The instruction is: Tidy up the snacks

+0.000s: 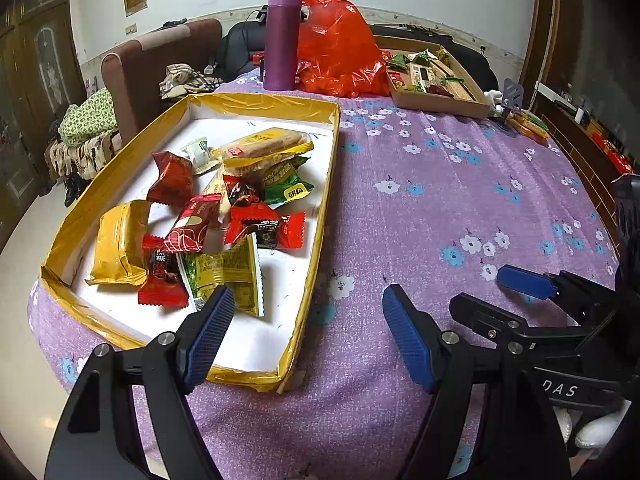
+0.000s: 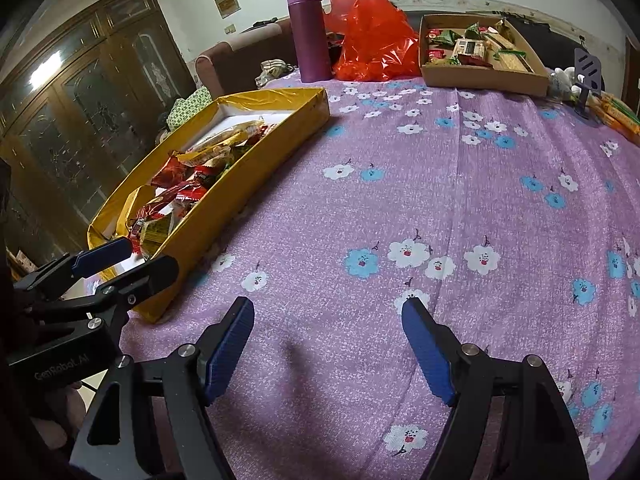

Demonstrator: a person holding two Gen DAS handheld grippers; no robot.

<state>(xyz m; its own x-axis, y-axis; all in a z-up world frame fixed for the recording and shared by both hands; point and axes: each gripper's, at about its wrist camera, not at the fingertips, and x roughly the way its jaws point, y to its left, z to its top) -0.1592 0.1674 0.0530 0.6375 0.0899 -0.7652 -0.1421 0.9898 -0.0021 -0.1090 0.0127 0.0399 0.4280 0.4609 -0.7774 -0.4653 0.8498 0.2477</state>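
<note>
At left of frame, wrapped snacks (image 1: 224, 216) are lying heaped inside the yellow-taped shallow cardboard tray (image 1: 324, 216). Lower centre, the left gripper (image 1: 308, 336) and right gripper (image 2: 328, 350) are hovering over purple floral cloth (image 2: 400, 200), fingers spread, gripping nothing.

Purple floral tablecloth (image 2: 400, 200), yellow tray (image 1: 316, 248), red bag (image 1: 340, 48), purple bottle (image 1: 282, 40)

snacks (image 1: 224, 216) in tray (image 1: 320, 216), bottle (image 1: 282, 40) behind.

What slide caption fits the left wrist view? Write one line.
Open left claw poised over the near corner of a yellow tray of mixed snacks, with the right claw alongside on a floral tablecloth.
</note>
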